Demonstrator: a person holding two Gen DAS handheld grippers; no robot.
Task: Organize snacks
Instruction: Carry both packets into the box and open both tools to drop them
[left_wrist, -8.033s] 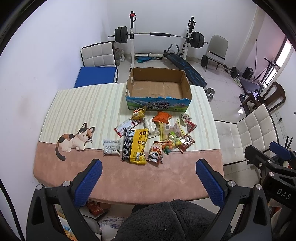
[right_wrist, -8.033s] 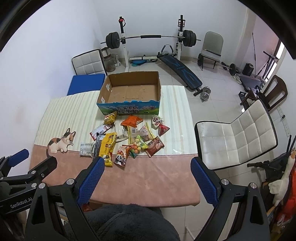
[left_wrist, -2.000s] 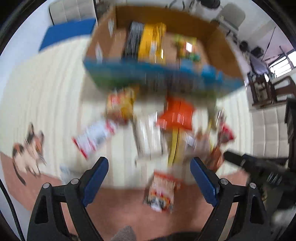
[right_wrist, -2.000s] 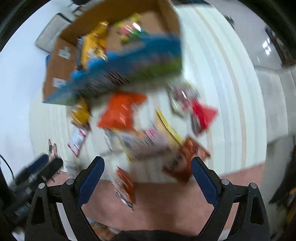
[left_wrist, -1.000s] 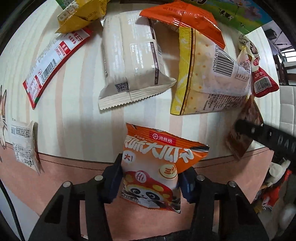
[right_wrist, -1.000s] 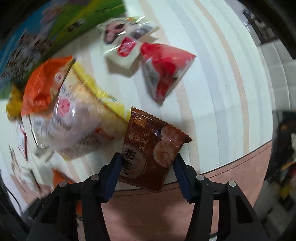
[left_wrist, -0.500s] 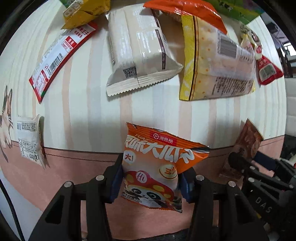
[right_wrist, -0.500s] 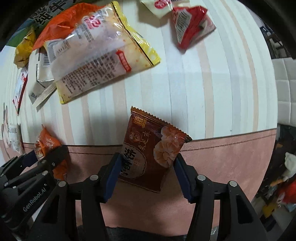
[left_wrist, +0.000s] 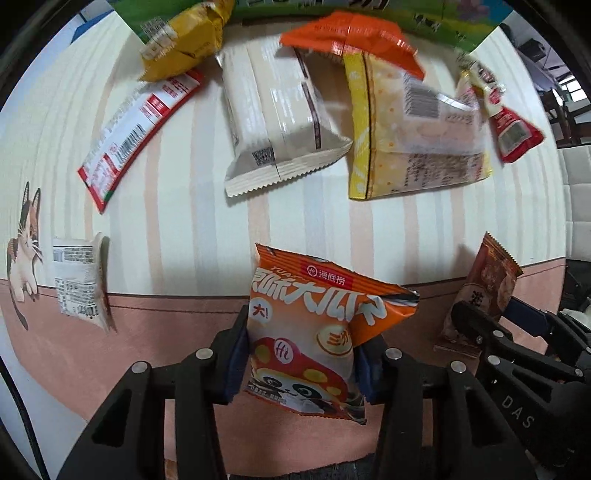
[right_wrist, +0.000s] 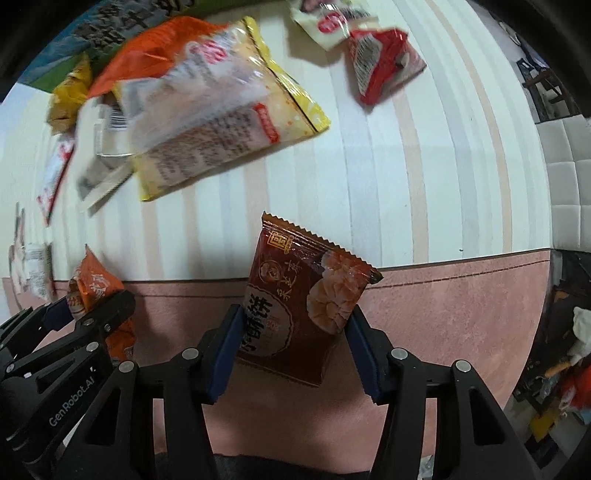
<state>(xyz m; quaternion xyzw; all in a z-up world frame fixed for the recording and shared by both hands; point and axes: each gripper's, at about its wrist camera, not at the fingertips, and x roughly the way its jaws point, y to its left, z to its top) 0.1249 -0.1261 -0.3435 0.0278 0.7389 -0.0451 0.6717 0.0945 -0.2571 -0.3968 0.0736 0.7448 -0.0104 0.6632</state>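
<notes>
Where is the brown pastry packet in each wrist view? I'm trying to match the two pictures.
Left wrist: brown pastry packet at the right edge, clamped in the right gripper.
Right wrist: bottom centre, between the blue pads.
Shared landmark: the large yellow-edged bag.

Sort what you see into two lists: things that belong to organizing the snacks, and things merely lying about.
Belongs to the job:
- orange panda snack bag
- brown pastry packet
- yellow-edged clear bag
- beige wrapped pack
- printed cardboard box

Lying about:
- cat picture on the tablecloth
- white padded chair
</notes>
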